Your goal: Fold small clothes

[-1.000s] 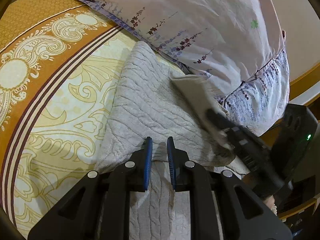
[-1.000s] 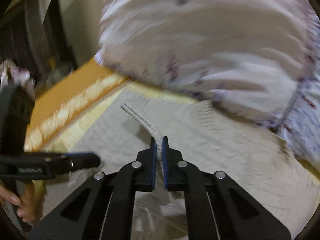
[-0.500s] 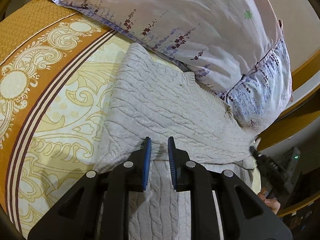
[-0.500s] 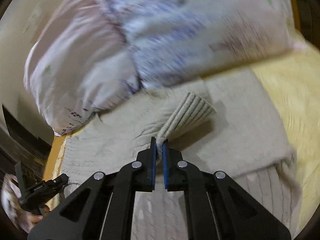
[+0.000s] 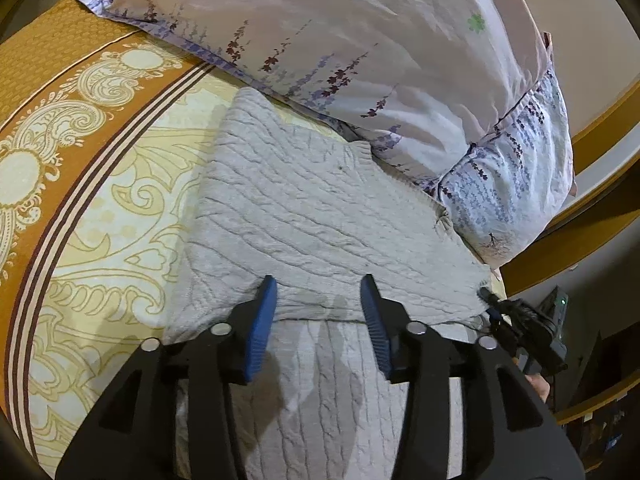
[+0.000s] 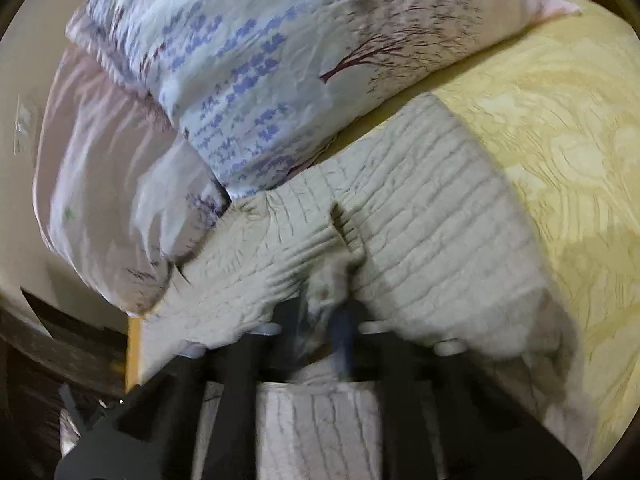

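A grey cable-knit sweater (image 5: 320, 216) was laid on the yellow patterned bedspread (image 5: 100, 208), its far edge touching the floral pillow (image 5: 360, 48), with one part folded over the rest. The left gripper (image 5: 318, 300) was held just above the folded edge, its blue pads (image 5: 262, 320) having just been spread apart with nothing pinched between them. The right gripper (image 6: 324, 320) was seen blurred, its fingers pressed together on a bunched fold of the sweater at its right edge.

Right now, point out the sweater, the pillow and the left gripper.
sweater (image 5: 320, 216), left wrist view, on the folded-over knit panel.
pillow (image 5: 360, 40), left wrist view, on its floral case.
left gripper (image 5: 318, 292), left wrist view, midway between the blue fingertips.
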`<state>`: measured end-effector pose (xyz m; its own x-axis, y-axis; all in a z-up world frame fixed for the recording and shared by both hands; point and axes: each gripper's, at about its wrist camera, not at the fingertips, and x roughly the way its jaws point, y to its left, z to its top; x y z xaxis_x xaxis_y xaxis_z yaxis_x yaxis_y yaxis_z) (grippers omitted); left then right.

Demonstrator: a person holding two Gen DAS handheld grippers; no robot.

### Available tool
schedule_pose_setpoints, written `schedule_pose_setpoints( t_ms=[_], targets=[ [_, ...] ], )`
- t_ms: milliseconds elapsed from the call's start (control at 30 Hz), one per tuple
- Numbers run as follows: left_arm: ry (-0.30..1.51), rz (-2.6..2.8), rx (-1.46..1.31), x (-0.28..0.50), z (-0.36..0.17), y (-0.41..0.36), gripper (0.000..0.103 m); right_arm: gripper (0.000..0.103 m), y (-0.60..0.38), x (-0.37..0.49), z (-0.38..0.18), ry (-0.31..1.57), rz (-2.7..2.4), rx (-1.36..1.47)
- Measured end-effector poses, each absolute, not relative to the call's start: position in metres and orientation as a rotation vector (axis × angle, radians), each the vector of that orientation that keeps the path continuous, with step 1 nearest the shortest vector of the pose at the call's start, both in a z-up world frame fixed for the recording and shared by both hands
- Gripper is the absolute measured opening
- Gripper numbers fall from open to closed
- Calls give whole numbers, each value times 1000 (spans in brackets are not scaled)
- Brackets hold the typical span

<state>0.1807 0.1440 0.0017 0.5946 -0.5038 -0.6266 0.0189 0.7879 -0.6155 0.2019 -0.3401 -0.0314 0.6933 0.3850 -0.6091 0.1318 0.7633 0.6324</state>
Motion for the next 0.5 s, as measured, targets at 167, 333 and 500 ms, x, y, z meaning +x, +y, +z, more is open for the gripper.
schedule_pose_setpoints(
  t_ms=[167, 333, 500],
  targets=[
    [849, -357, -579, 173, 13, 138, 65, 6, -349, 187, -2, 664, 133, 640],
    [801, -364, -531, 160, 26, 140, 66, 7, -368, 194, -20, 739, -35, 610],
    [808, -361, -540, 142, 26, 153, 66, 39, -380, 183, -24, 791, -2, 656]
  ],
)
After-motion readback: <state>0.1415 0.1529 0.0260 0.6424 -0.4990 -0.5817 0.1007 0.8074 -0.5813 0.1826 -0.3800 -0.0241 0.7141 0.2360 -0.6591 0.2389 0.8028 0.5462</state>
